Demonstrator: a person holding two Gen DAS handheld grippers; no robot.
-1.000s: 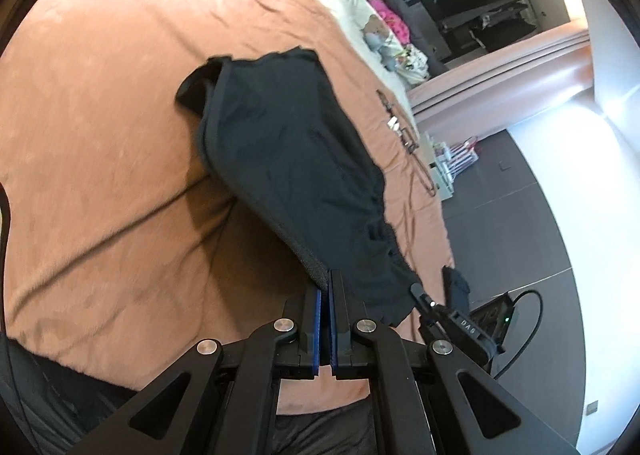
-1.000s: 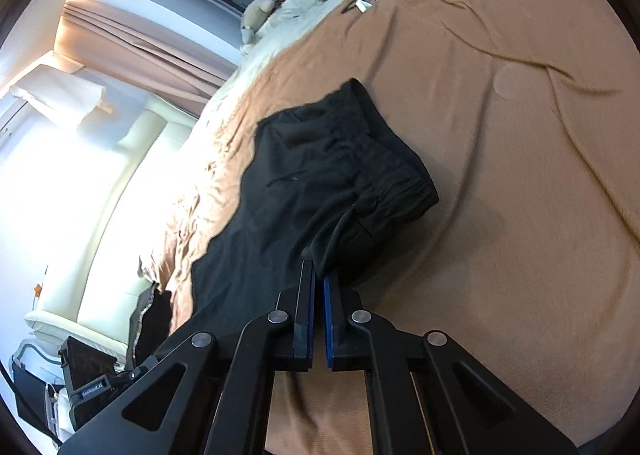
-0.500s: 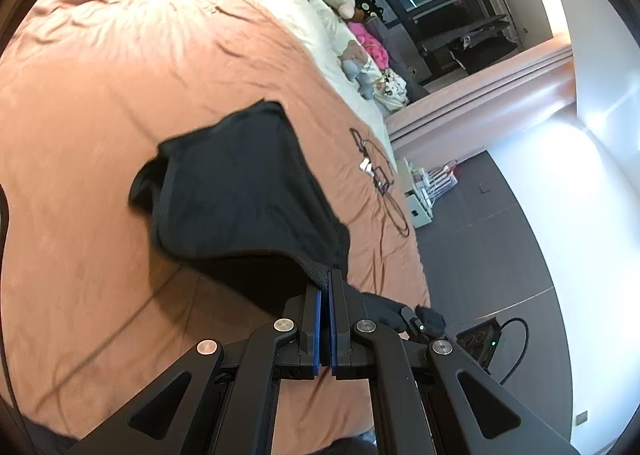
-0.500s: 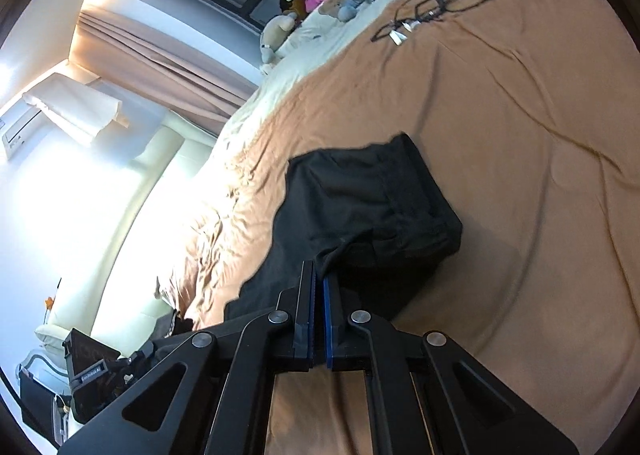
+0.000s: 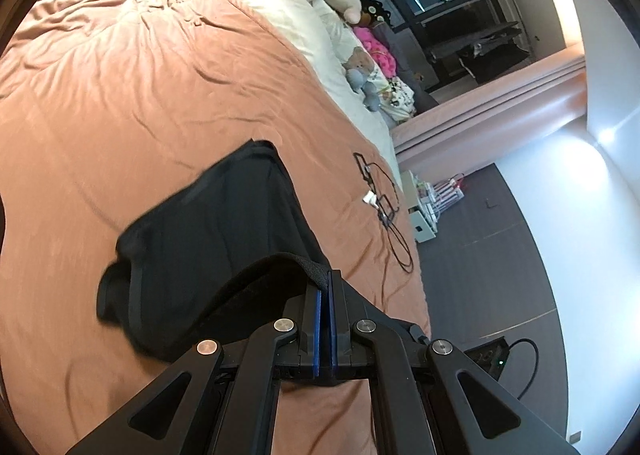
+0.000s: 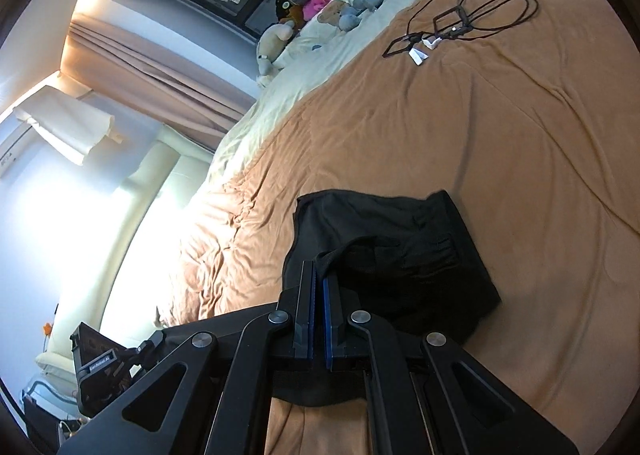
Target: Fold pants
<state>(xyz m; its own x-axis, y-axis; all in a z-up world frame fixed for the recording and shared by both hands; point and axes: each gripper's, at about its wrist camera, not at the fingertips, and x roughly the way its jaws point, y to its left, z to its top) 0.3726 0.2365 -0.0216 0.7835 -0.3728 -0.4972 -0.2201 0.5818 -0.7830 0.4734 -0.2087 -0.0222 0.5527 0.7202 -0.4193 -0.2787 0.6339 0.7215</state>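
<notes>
While the pants (image 5: 224, 239) lay folded over on the bed (image 5: 120, 95), the left gripper (image 5: 329, 279) was clamped on their ribbed hem; the right gripper (image 6: 319, 269) pinched another edge; a cord (image 6: 460, 21) lay well apart.

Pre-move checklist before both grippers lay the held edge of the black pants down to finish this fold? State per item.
1. Left gripper shut on the thick hem of the black fabric pants: ok.
2. Right gripper shut on the pants' edge: ok, a little fabric shows at the tips.
3. Lower layer of the pants lying flat on the tan bedspread: not ok, one end is bunched in the left wrist view.
4. Landing area beyond the pants free of objects: ok, bare bedspread.
5. Thin black cord with white tags apart from the pants: ok.
6. Held edge level between the grippers: cannot tell.
</notes>
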